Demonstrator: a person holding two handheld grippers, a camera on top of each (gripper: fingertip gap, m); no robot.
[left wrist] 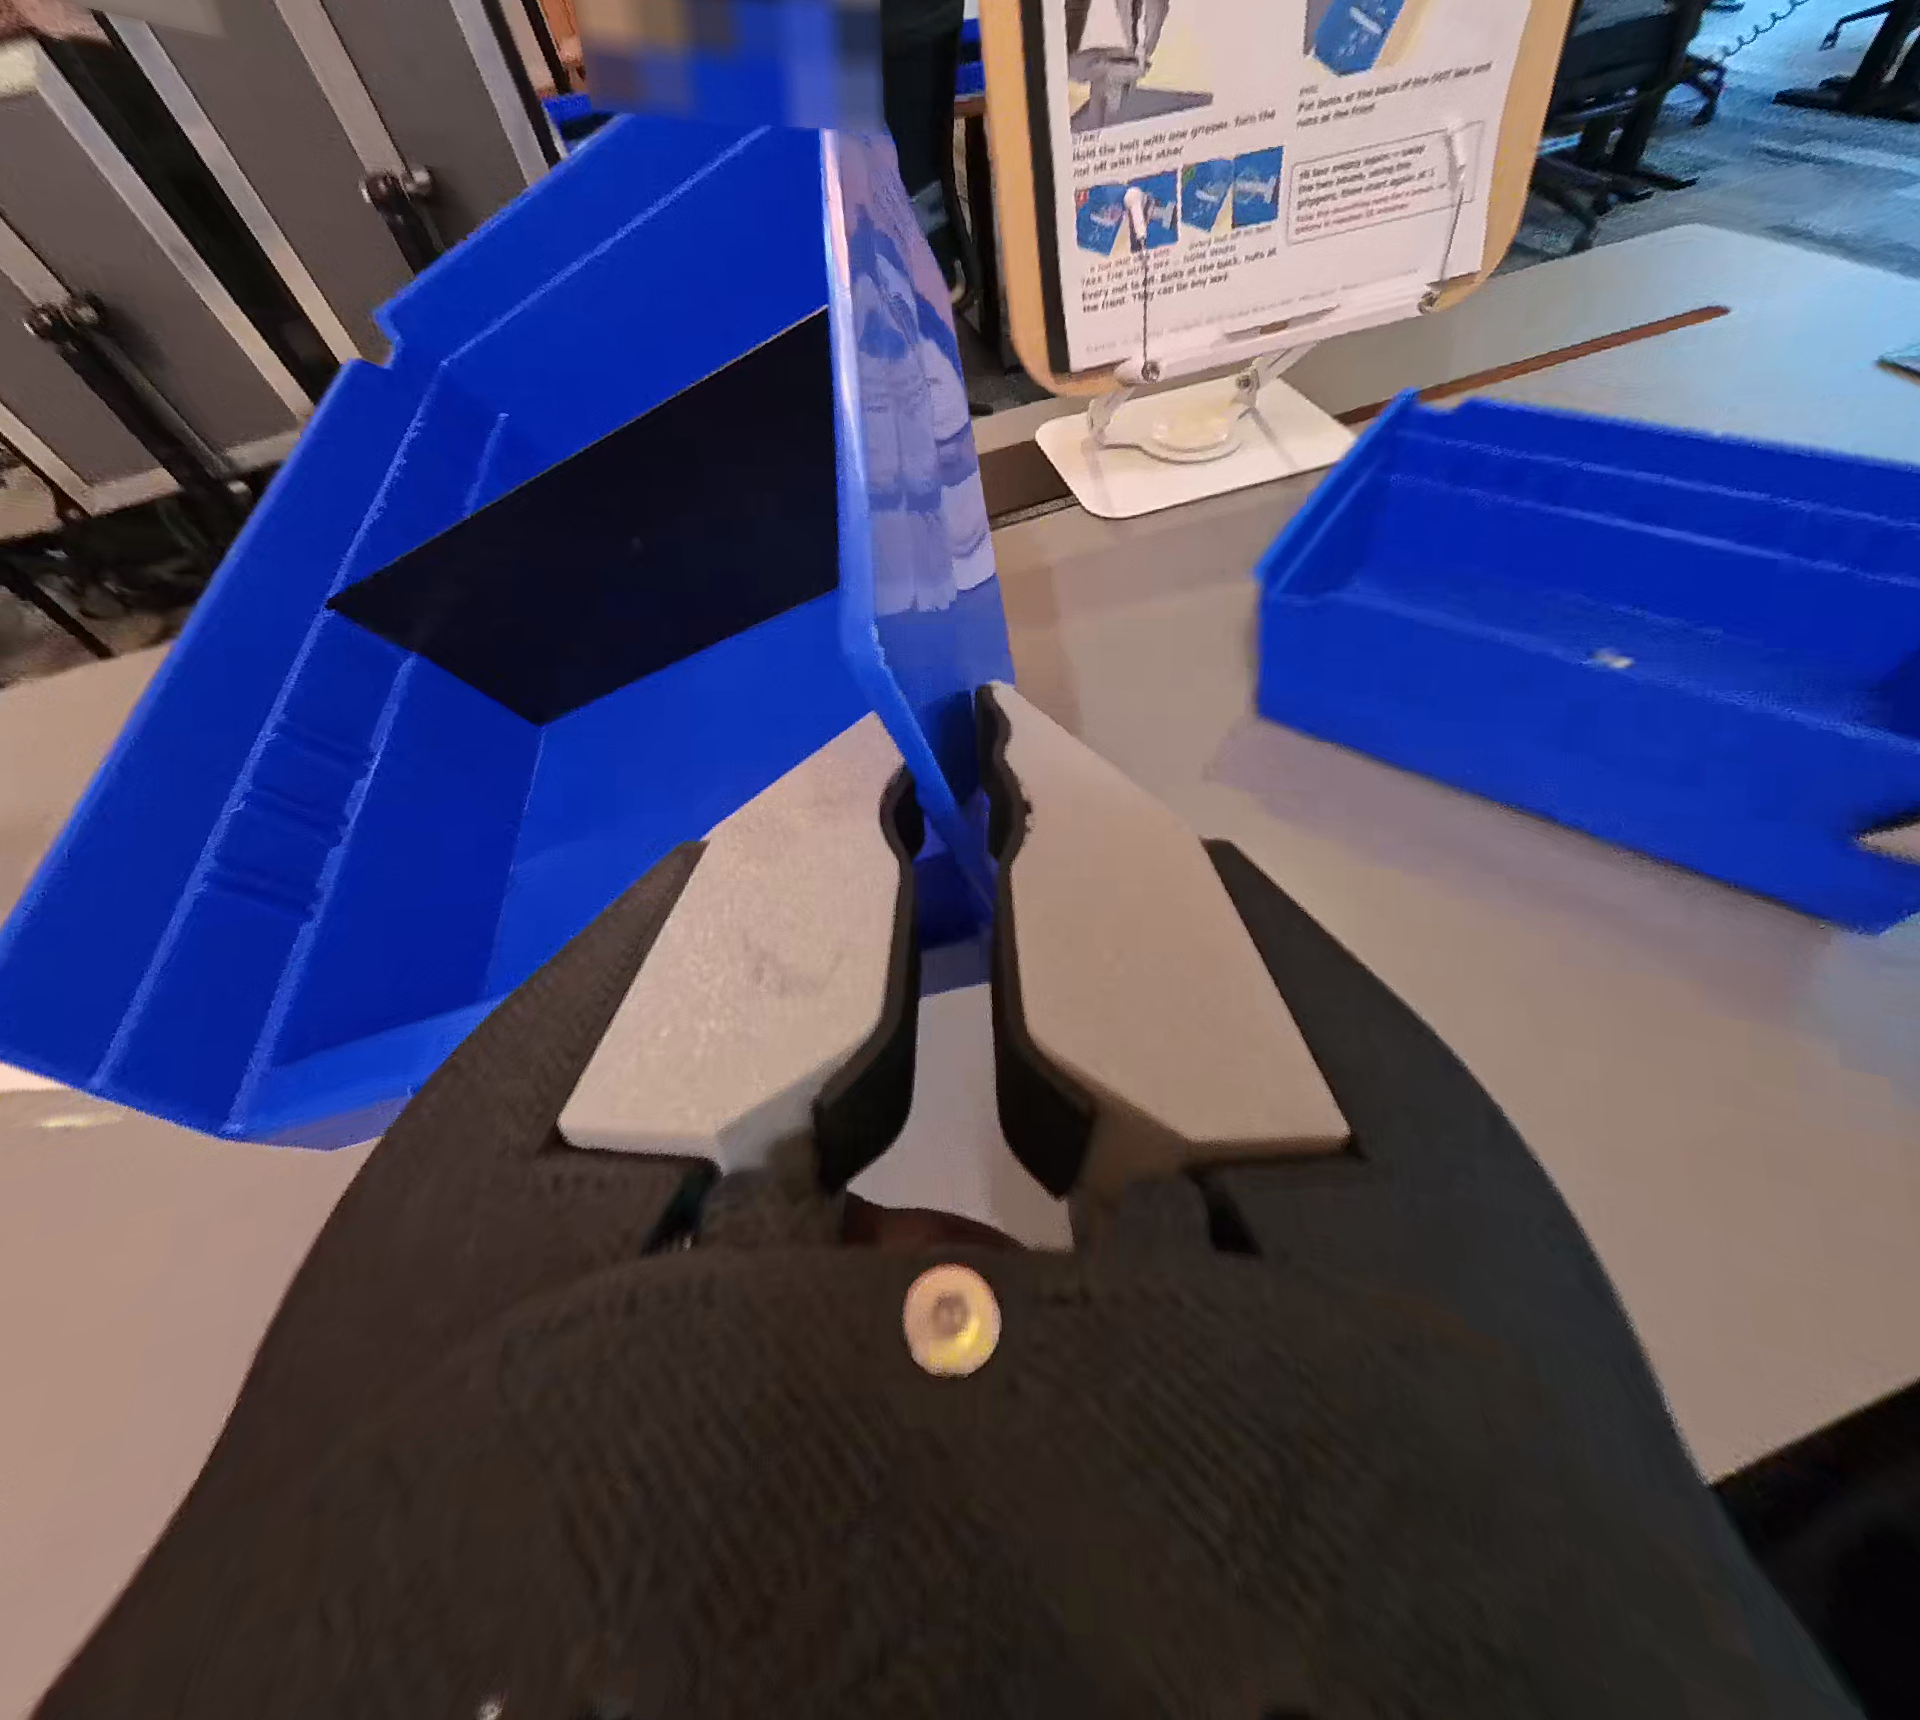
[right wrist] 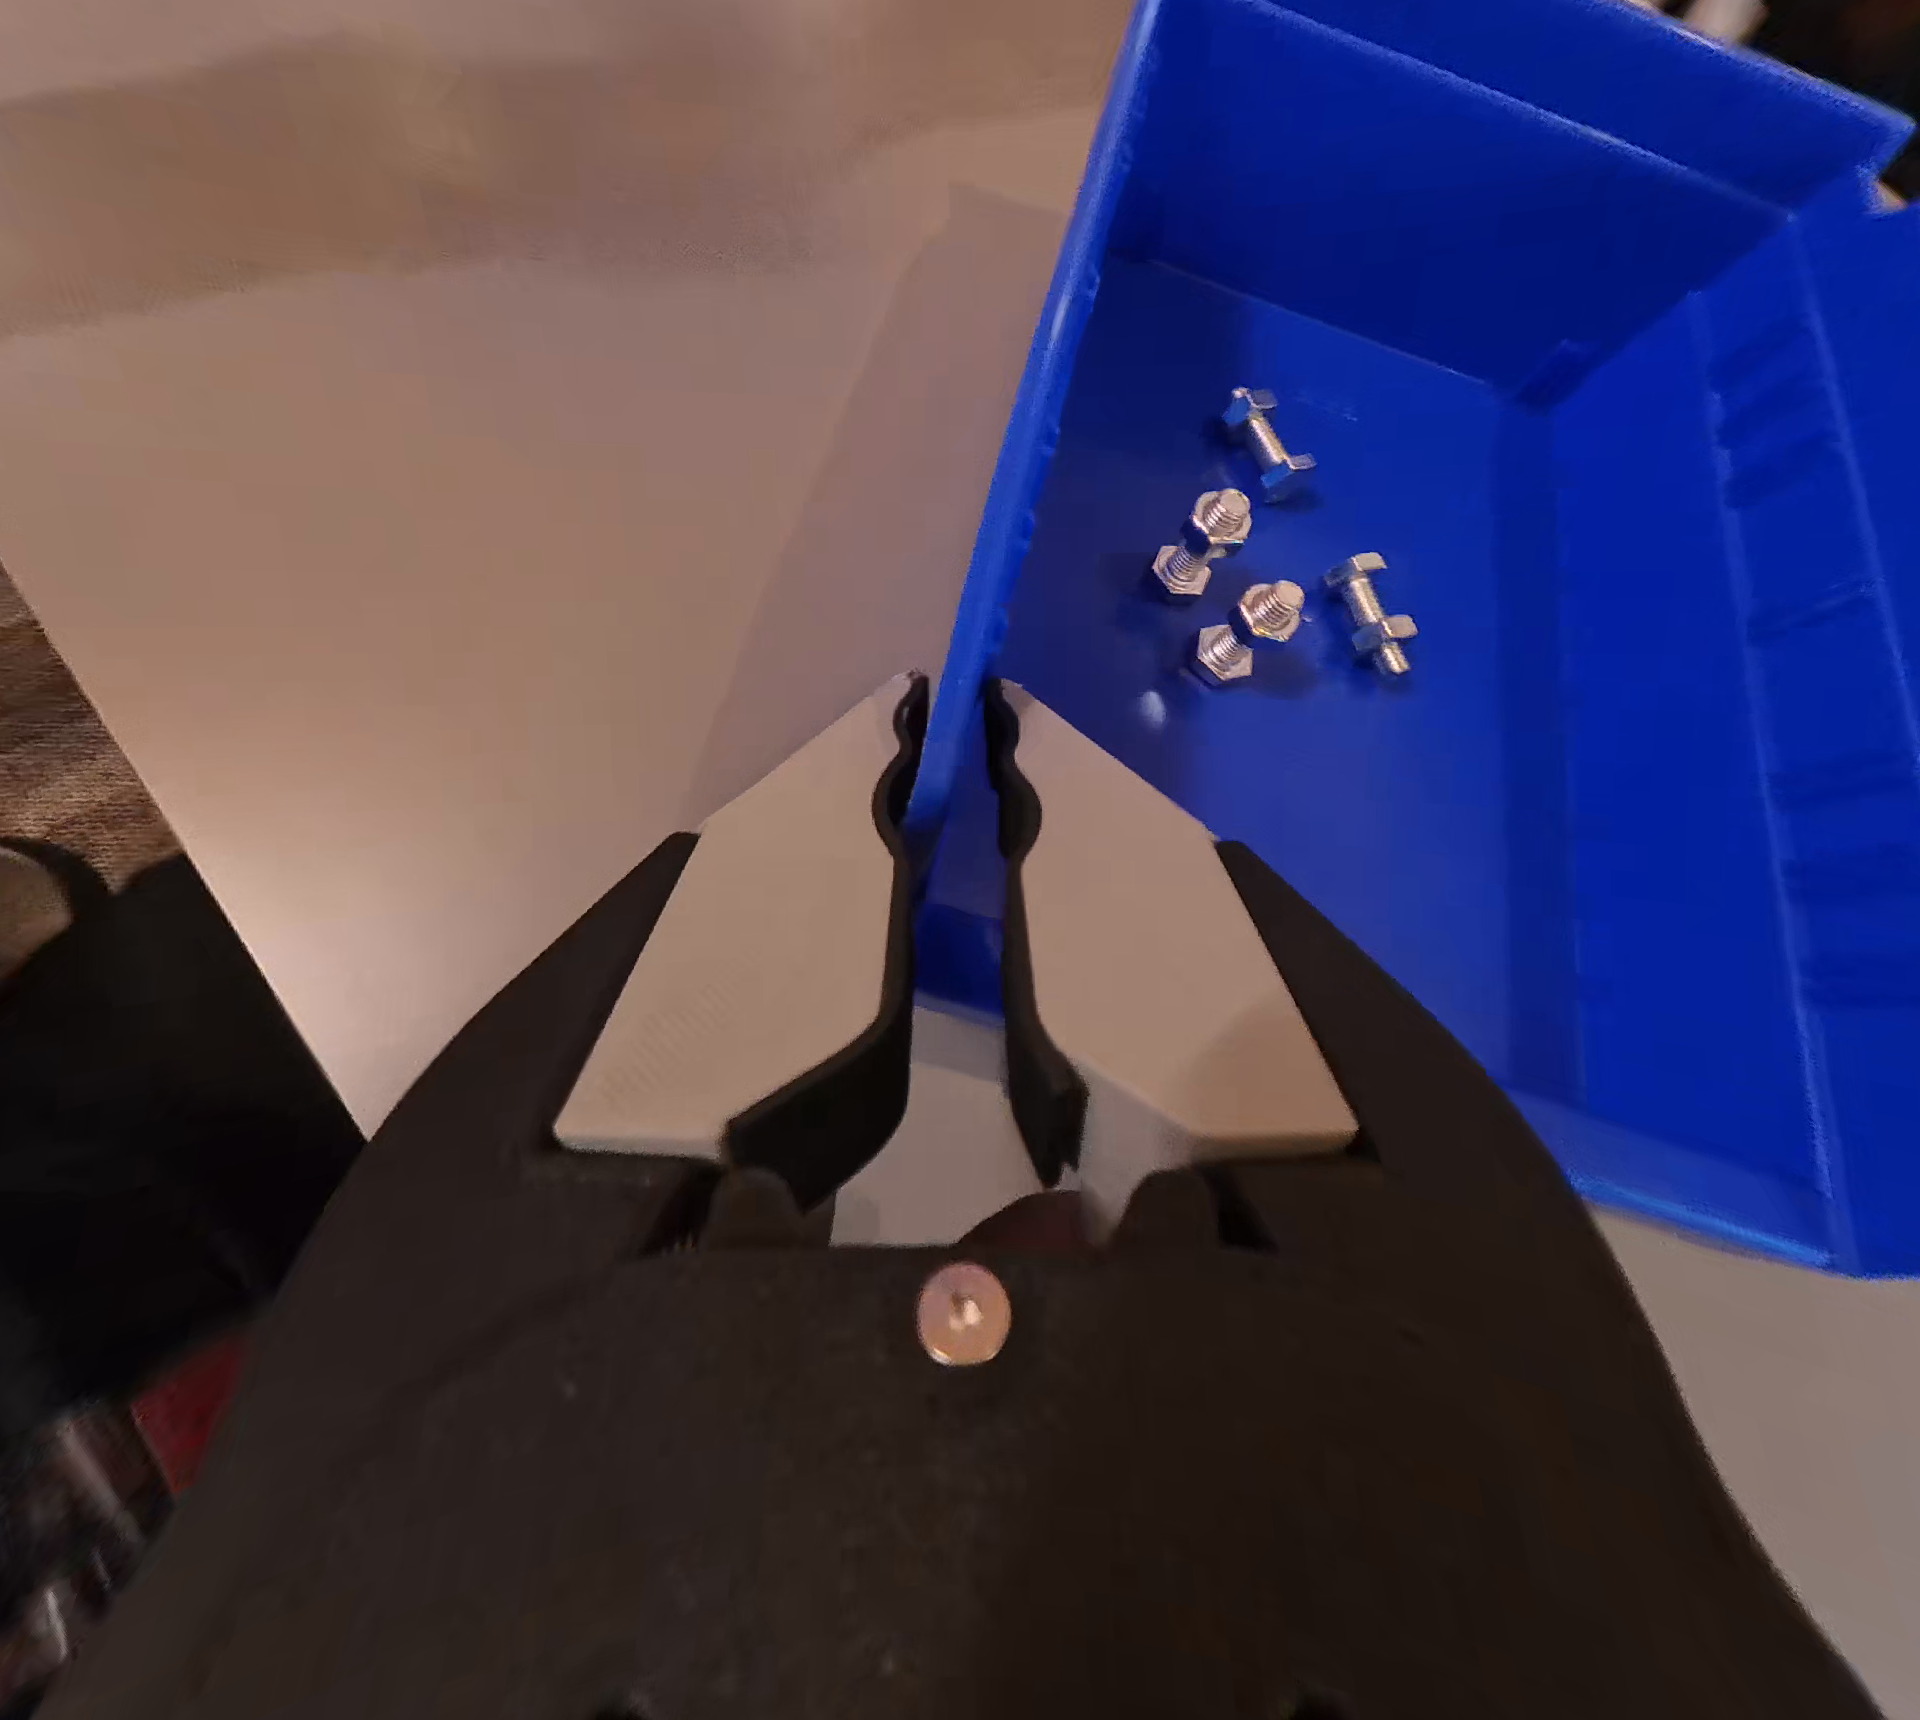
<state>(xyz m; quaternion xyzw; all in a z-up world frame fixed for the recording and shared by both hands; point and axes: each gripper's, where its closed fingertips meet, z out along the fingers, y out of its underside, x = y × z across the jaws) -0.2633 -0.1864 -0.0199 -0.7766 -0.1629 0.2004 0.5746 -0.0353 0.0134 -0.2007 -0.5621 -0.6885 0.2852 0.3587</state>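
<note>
Your left gripper (left wrist: 951,771) clamps the divided bin's (left wrist: 436,735) right wall; your right gripper (right wrist: 951,761) pinches a bin (right wrist: 1455,839) holding 4 nutted bolts (right wrist: 1273,553).

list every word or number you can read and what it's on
Instruction sheet on the stand: printed text beside photos, which I won't copy out.
Tilted blue bin in the left gripper: no writing.
Blue bin with bolts in the right gripper: faint floor mark, too blurred to read.

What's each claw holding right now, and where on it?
Left claw: side wall of the divided bin. Right claw: side wall of the bin with bolts.
</note>
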